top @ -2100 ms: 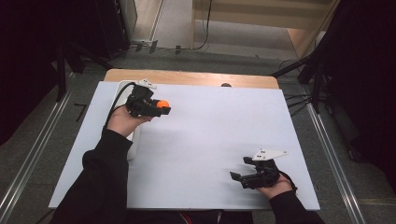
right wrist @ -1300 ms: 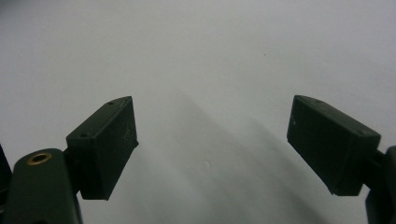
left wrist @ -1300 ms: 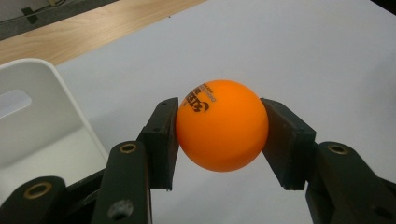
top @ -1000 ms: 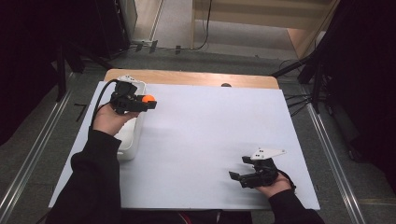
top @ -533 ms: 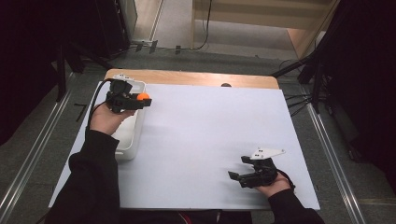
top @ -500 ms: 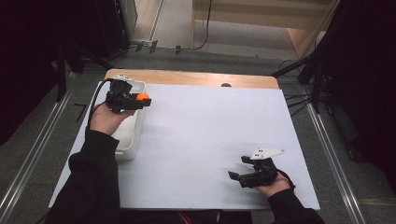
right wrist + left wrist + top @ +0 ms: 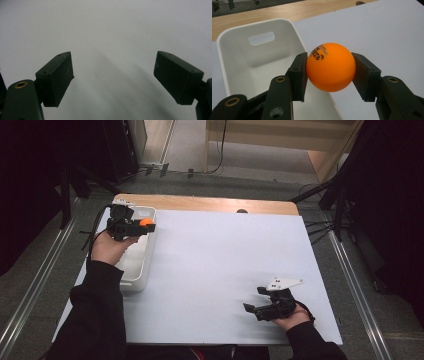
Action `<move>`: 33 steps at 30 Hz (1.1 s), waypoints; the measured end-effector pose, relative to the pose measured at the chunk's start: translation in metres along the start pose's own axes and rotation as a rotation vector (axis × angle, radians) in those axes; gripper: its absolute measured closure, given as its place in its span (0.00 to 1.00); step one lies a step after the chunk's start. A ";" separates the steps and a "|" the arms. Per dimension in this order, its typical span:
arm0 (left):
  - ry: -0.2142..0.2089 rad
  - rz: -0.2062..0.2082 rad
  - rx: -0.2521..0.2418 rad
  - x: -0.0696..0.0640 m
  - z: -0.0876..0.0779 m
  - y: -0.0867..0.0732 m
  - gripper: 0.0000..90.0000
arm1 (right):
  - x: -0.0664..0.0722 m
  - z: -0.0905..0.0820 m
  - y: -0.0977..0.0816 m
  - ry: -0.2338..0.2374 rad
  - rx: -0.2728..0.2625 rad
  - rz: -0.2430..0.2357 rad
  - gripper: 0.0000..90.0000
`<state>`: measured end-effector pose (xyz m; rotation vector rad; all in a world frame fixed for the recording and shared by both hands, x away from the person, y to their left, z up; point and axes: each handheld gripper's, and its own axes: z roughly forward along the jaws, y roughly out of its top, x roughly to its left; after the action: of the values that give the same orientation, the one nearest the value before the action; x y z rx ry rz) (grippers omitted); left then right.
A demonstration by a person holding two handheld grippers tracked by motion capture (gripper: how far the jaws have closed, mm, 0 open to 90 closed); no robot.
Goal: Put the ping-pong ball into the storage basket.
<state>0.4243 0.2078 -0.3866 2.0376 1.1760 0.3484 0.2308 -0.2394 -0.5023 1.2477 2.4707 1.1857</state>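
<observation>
In the high view, a white bin (image 7: 131, 265) is being shown along the left edge of the white table sheet (image 7: 225, 270), its inside bare as far as can be seen. An orange ball (image 7: 146, 222) is being held by the left gripper (image 7: 142, 226) over the far end of the bin, just above its right rim. Compared with the earlier frames, the ball and the left gripper are now being seen farther left: two seconds back they were out over the open sheet, and now they are over the bin. The left hand (image 7: 107, 247) is being kept above the bin with the forearm lying along the bin's near part. The right gripper (image 7: 252, 300) is being held low at the near right of the sheet, in the same spot as before, its jaws spread with nothing between them.

In the left gripper view, the ball (image 7: 330, 67) is being clamped from both sides by the two black pads (image 7: 298, 75), dark print facing up-left. The bin (image 7: 234, 65), with a handle slot in its far wall, is being seen below and to the left, with no contents.

In the right gripper view, the right gripper (image 7: 113, 75) is being held wide apart over the bare sheet (image 7: 112, 30).
</observation>
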 end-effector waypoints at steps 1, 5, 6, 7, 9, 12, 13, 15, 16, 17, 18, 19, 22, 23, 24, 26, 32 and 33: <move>0.003 -0.003 0.000 0.001 0.000 0.000 0.56 | 0.000 0.000 0.000 0.000 0.001 -0.001 0.16; 0.018 -0.012 0.001 0.005 -0.001 -0.002 0.56 | -0.001 0.001 0.001 0.002 -0.001 0.001 0.16; 0.022 -0.019 -0.001 0.006 0.000 -0.003 0.56 | -0.001 0.001 0.001 0.003 -0.001 0.001 0.16; 0.025 -0.019 0.003 0.008 0.000 -0.003 0.56 | -0.001 0.001 0.001 0.002 -0.001 0.000 0.16; 0.029 -0.031 0.002 0.010 -0.001 -0.004 0.56 | -0.001 0.001 0.001 0.003 0.001 0.005 0.16; 0.061 -0.041 0.004 0.012 -0.002 -0.004 0.56 | -0.001 0.002 0.002 0.004 0.003 -0.001 0.16; 0.063 -0.051 0.003 0.014 -0.002 -0.005 0.56 | -0.001 0.002 0.002 0.004 0.004 -0.001 0.16; 0.071 -0.066 0.001 0.016 -0.002 -0.005 0.56 | -0.002 0.003 0.002 0.002 0.002 -0.001 0.16; 0.083 -0.071 0.000 0.017 -0.002 -0.006 0.56 | -0.001 0.002 0.002 0.002 0.003 0.004 0.16; 0.095 -0.072 0.001 0.018 -0.002 -0.006 0.56 | -0.001 0.002 0.002 0.003 0.003 0.005 0.16; 0.096 -0.077 -0.003 0.019 -0.002 -0.007 0.56 | -0.001 0.002 0.002 0.003 0.003 0.004 0.16; 0.096 -0.082 -0.005 0.020 -0.003 -0.007 0.56 | -0.001 0.002 0.002 0.002 0.003 0.004 0.16; 0.099 -0.091 -0.013 0.021 -0.004 -0.007 0.56 | -0.001 0.002 0.002 0.001 0.002 0.003 0.16; 0.103 -0.088 -0.014 0.021 -0.004 -0.007 0.56 | -0.002 0.003 0.002 -0.001 0.001 -0.001 0.16; 0.103 -0.086 -0.016 0.021 -0.004 -0.007 0.56 | -0.002 0.003 0.002 -0.001 0.001 -0.001 0.16; 0.103 -0.088 -0.014 0.021 -0.003 -0.008 0.56 | -0.002 0.003 0.002 -0.005 0.000 -0.001 0.16; 0.106 -0.098 0.001 0.021 0.005 -0.011 0.56 | -0.002 0.003 0.002 -0.003 0.001 0.003 0.16; 0.108 -0.096 0.004 0.021 0.006 -0.012 0.56 | -0.002 0.003 0.002 -0.003 0.001 0.004 0.16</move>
<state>0.4314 0.2263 -0.4015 1.9781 1.3359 0.4133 0.2339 -0.2385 -0.5033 1.2537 2.4689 1.1826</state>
